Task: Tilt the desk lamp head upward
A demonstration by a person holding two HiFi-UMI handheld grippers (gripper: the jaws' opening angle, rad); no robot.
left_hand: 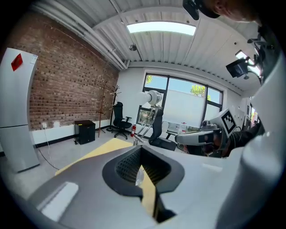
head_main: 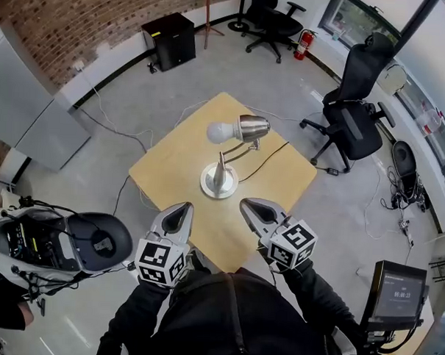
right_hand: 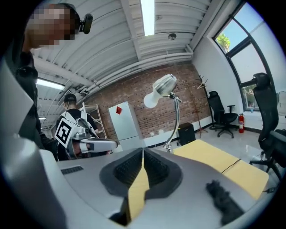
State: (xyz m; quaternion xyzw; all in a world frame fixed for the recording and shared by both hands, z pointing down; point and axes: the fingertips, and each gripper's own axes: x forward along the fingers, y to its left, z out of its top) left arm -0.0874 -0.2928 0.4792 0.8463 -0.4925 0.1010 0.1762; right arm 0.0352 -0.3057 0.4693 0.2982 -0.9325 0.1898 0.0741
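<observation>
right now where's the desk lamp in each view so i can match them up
Head view: the desk lamp stands mid-frame, near the table's centre.
Left gripper view: the desk lamp is at centre, slightly above the middle, against the window.
Right gripper view: the desk lamp is upper centre-right, against the brick wall.
Shared landmark: the wooden table under it.

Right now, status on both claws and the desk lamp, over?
Both shut and empty: left claw, right claw. Desk lamp stands untouched on the table, beyond both claws. Nothing between claws and lamp.
</observation>
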